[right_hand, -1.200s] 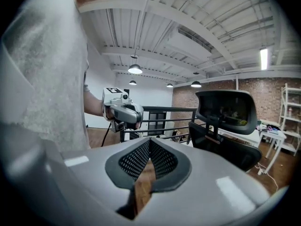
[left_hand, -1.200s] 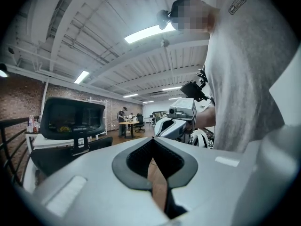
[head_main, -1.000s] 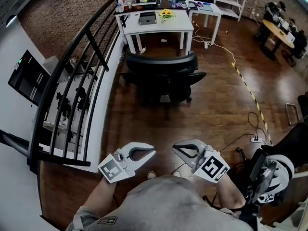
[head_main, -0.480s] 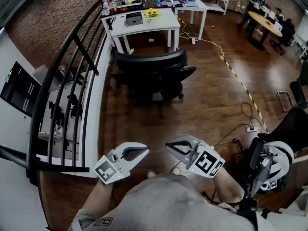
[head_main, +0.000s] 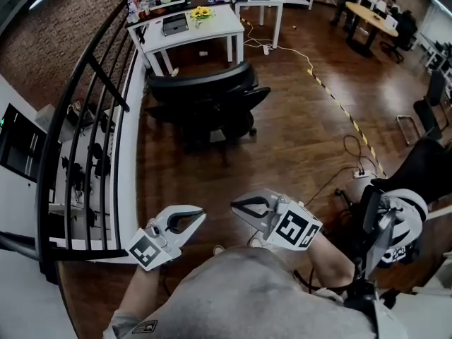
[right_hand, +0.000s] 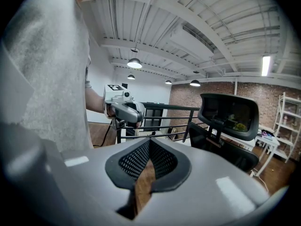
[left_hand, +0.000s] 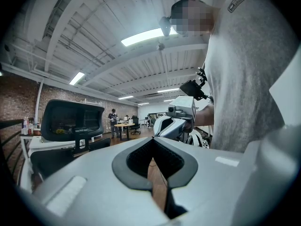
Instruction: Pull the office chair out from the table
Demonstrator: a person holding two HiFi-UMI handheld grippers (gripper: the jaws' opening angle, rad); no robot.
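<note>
The black office chair (head_main: 205, 104) stands on the wood floor just in front of the white table (head_main: 185, 30), its backrest toward me. Both grippers hover near my body, well short of the chair and pointing toward each other. My left gripper (head_main: 201, 215) is shut with nothing in it. My right gripper (head_main: 235, 205) is likewise shut and empty. In the left gripper view the chair (left_hand: 70, 121) shows at the left and the right gripper (left_hand: 176, 119) straight ahead. The right gripper view shows the chair (right_hand: 230, 114) at the right and the left gripper (right_hand: 123, 109) ahead.
A black railing (head_main: 92, 119) runs along the left side. Cables (head_main: 353, 168) and a yellow-black tape line (head_main: 339, 104) cross the floor at the right. A white device (head_main: 395, 224) sits beside me at the right. People sit at a table (head_main: 371, 13) far back.
The head view has swung, so chair and table sit further left and higher in the picture. Both grippers stay shut and keep their places near my body.
</note>
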